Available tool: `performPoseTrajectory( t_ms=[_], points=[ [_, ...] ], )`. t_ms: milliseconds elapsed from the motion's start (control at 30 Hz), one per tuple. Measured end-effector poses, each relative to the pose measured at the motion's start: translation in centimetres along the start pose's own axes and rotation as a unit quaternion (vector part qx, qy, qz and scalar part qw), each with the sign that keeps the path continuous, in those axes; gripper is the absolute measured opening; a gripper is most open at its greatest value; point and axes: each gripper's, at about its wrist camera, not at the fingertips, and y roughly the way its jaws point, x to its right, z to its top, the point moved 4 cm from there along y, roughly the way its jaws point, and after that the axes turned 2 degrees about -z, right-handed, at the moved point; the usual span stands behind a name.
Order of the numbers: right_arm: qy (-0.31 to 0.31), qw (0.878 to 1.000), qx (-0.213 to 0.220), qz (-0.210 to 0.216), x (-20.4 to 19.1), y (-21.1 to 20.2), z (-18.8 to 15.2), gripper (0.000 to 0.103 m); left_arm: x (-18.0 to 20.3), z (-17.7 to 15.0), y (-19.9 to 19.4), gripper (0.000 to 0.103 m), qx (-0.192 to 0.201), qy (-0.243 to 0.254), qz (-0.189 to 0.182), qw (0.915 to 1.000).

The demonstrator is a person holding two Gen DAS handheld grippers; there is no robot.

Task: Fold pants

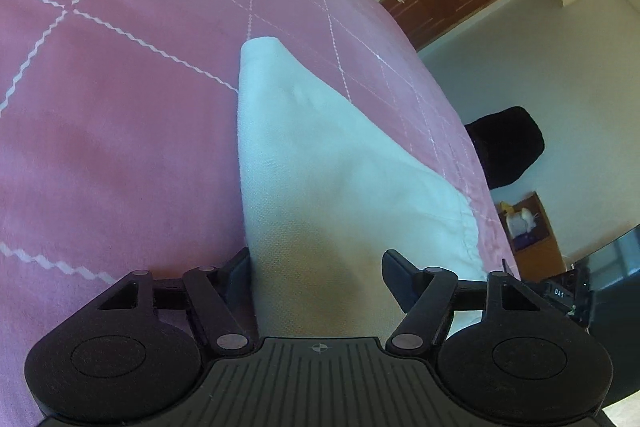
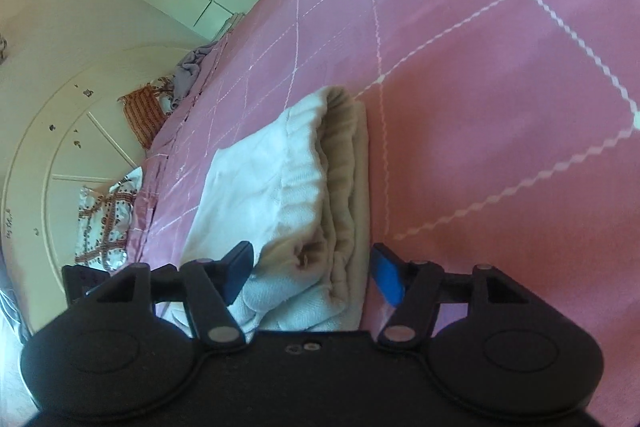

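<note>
Pants (image 2: pixel 280 187) white, folded, layered on bedspread (image 2: pixel 480 67)

The white pants (image 1: pixel 320 163) lie folded in a flat stack on the pink bedspread (image 1: pixel 120 107), gathered waistband layers showing along one edge.

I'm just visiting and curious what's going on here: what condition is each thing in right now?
pants: white, folded into a layered stack, lying on the bed.
bedspread: pink, spread flat under the pants.
left claw: open, fingers either side of the folded cloth, not pinching.
right claw: open, over the waistband end, not pinching.
</note>
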Motion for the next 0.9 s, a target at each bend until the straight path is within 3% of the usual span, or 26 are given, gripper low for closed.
performPoseTrajectory(
  t_ms=[333,467,567,600,667,700,800,900],
  points=[
    [0.045,0.998,0.006,0.042,2.0,-1.2,0.3,0.066,-0.4,0.0,1.6,0.065,-0.019,-0.003,-0.036,0.9992],
    [0.064,0.995,-0.018,0.073,2.9,0.4,1.1,0.067,-1.3,1.0,3.5,0.063,-0.020,-0.034,-0.079,0.9961],
    [0.045,0.994,-0.037,0.092,2.1,2.9,1.5,0.066,-1.4,1.4,5.4,0.063,-0.021,-0.049,-0.108,0.9927],
    [0.036,0.994,-0.040,0.093,1.8,3.6,1.7,0.064,-1.3,1.6,5.8,0.061,-0.021,-0.048,-0.109,0.9927],
    [0.031,0.994,-0.041,0.100,1.5,4.4,2.3,0.057,-1.3,1.8,6.7,0.035,-0.025,-0.039,-0.094,0.9945],
    [0.030,0.993,-0.042,0.103,1.5,4.8,2.5,0.054,-1.5,1.7,7.1,0.030,-0.026,-0.041,-0.092,0.9946],
    [0.031,0.992,-0.056,0.113,1.6,5.5,3.2,0.046,-1.7,1.6,7.5,0.028,-0.011,-0.048,-0.112,0.9925],
    [-0.005,0.991,-0.059,0.118,0.5,5.1,3.9,0.039,-0.9,2.0,7.0,0.026,0.004,-0.044,-0.133,0.9901]
  ],
)
